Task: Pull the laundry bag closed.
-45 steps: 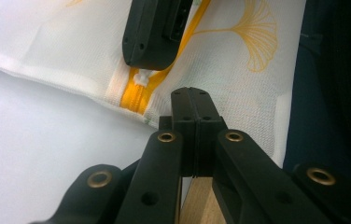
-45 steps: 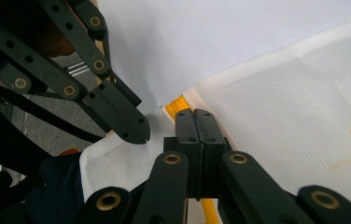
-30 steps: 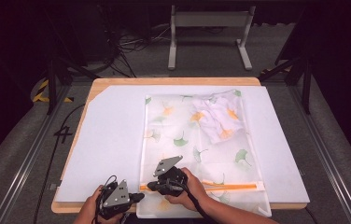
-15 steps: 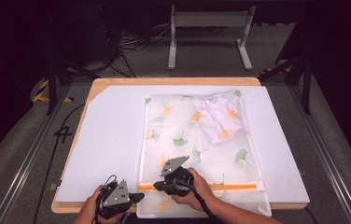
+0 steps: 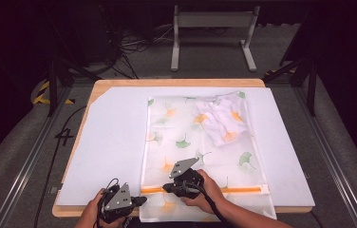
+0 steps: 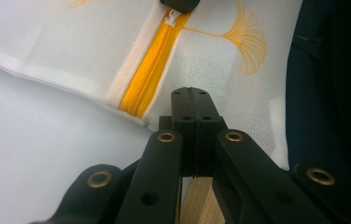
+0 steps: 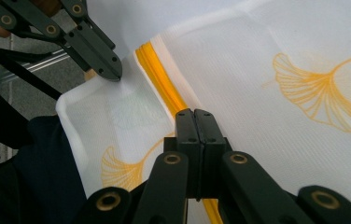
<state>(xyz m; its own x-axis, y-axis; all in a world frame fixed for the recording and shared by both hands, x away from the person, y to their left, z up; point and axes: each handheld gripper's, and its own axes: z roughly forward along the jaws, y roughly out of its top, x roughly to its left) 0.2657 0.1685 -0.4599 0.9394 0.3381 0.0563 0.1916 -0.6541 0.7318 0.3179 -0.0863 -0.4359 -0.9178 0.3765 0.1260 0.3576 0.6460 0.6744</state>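
1. mesh laundry bag (image 5: 200,156) lies flat on the white board (image 5: 110,156), right of centre; white garment (image 5: 224,121) sits inside at its far right corner.
2. my left gripper (image 6: 191,100) is pressed together on the bag's near-left corner fabric, beside the zipper's end.
3. my right gripper (image 7: 195,122) is pressed together on the orange zipper (image 5: 233,189), apparently pinching the slider.
4. judgement: garment loaded; the zipper's state along its length i cannot tell; zipping is probably what remains.

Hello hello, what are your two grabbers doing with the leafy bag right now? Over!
Left gripper shut, pinning bag corner. Right gripper shut at the orange zipper of the mesh bag. White cloth inside. Nothing in the way.
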